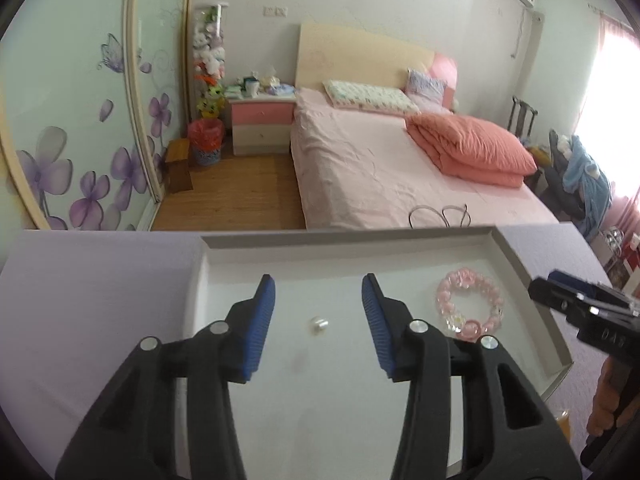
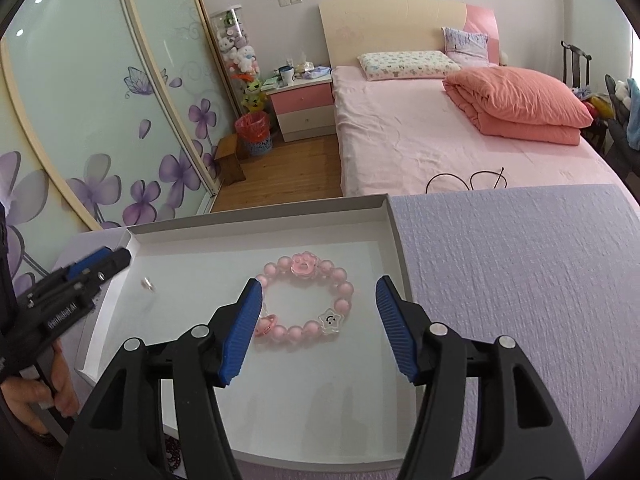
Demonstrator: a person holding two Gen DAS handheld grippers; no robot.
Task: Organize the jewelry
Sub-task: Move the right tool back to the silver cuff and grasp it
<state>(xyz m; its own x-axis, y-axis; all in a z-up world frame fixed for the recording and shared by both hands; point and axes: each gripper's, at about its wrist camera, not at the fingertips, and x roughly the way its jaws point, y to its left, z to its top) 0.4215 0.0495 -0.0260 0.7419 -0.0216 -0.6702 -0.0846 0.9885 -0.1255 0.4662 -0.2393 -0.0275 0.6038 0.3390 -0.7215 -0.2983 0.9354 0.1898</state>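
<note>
Right wrist: bracelet [image 2: 306,300] lies mid-tray [image 2: 394,240], clear of its walls.

A home bedroom: a bed [image 2: 420,140] with pink sheet, pillows and a folded quilt [image 2: 520,104] stood beside a pink bedside cabinet [image 2: 304,110], opposite a sliding wardrobe [image 2: 100,128] printed with purple flowers; soft toys [image 2: 240,56] filled a corner column.

Left gripper [image 1: 318,300] is hovering with jaws apart over a white tray [image 1: 520,264]; a small ring [image 1: 319,324] is lying between them, untouched. Pink bracelet [image 1: 470,307] is lying at 3 o'clock.
</note>
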